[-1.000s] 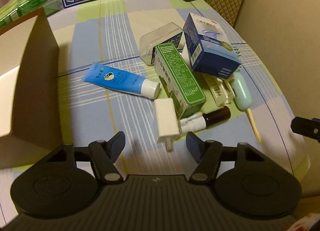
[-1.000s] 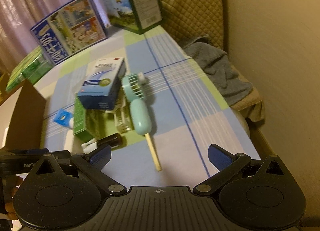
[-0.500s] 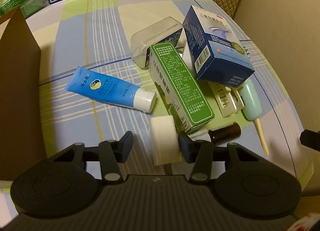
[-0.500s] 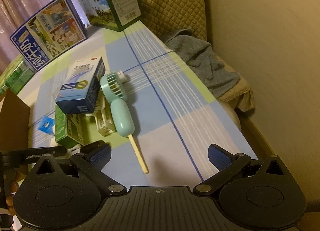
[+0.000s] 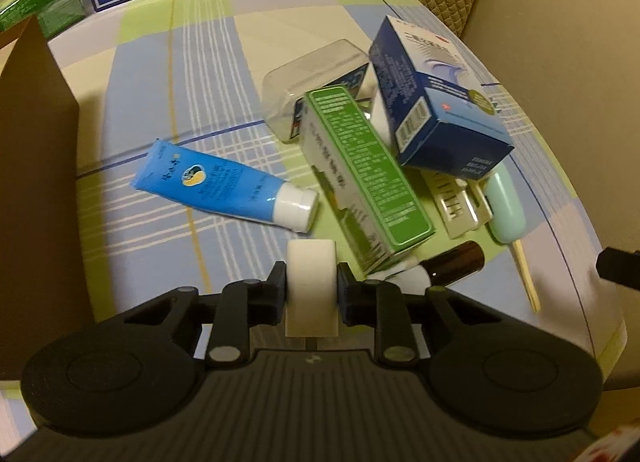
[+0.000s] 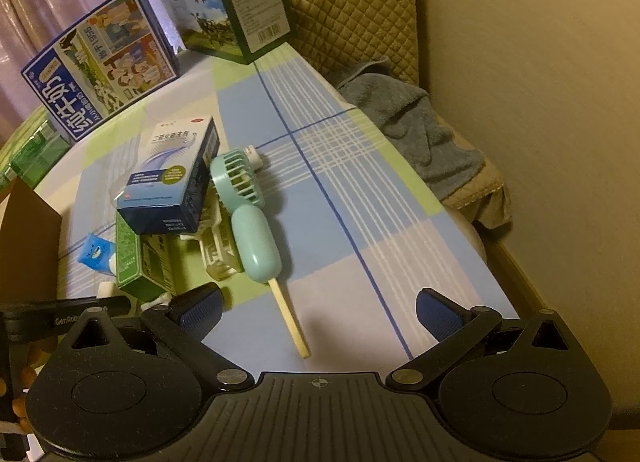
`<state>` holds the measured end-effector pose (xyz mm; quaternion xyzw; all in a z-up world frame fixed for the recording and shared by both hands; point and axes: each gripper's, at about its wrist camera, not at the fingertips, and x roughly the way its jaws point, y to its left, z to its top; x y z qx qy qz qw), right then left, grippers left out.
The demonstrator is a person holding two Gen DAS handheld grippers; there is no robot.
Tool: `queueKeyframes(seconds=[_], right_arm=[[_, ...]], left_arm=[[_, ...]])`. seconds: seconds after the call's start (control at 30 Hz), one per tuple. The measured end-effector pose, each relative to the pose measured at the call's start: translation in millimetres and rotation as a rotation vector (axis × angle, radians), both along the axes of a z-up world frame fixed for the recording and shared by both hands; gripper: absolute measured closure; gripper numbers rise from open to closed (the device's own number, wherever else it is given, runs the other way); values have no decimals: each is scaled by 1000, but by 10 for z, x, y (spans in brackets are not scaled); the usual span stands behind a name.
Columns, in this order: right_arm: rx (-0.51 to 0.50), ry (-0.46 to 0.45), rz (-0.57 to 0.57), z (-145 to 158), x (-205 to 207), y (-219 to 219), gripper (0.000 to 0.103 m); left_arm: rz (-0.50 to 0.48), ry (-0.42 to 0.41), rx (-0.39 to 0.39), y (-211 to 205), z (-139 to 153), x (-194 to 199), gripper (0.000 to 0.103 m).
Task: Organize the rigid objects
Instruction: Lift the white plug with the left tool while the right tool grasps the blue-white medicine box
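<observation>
My left gripper (image 5: 312, 289) is shut on a white charger plug (image 5: 311, 274), its pads pressed on both sides. Just beyond lie a blue tube (image 5: 224, 185), a green box (image 5: 360, 173), a dark blue box (image 5: 436, 101) leaning on the pile, a clear plastic case (image 5: 316, 77), a brown bottle (image 5: 456, 264) and a mint hand fan (image 5: 505, 203). My right gripper (image 6: 318, 312) is open and empty over the table's near edge, with a wooden stick (image 6: 289, 318) between its fingers. The fan (image 6: 248, 213), blue box (image 6: 172, 181) and green box (image 6: 136, 262) lie ahead on its left.
An open cardboard box (image 5: 32, 165) stands at the left. Large milk cartons (image 6: 100, 77) and a green-printed carton (image 6: 232, 5) stand at the table's far side. A quilted chair with a grey towel (image 6: 408, 125) is beyond the right table edge.
My left gripper moved forward over the white plug and closed on it. My right gripper stayed open and shifted slightly along the table edge.
</observation>
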<state>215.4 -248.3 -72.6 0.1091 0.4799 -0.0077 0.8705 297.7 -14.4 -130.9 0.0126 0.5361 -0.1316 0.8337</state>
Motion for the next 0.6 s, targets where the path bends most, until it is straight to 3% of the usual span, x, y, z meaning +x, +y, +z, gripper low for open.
queueKeyframes(seconds=[0.2,0.6], right_arm=[[-4,-6,27,27,108,114,2],[2,-83,120,218,439,526,4]], left_arm=[[37,-6,-2,173,51,-30,81],[93,-92,-19,415,415,23,81]])
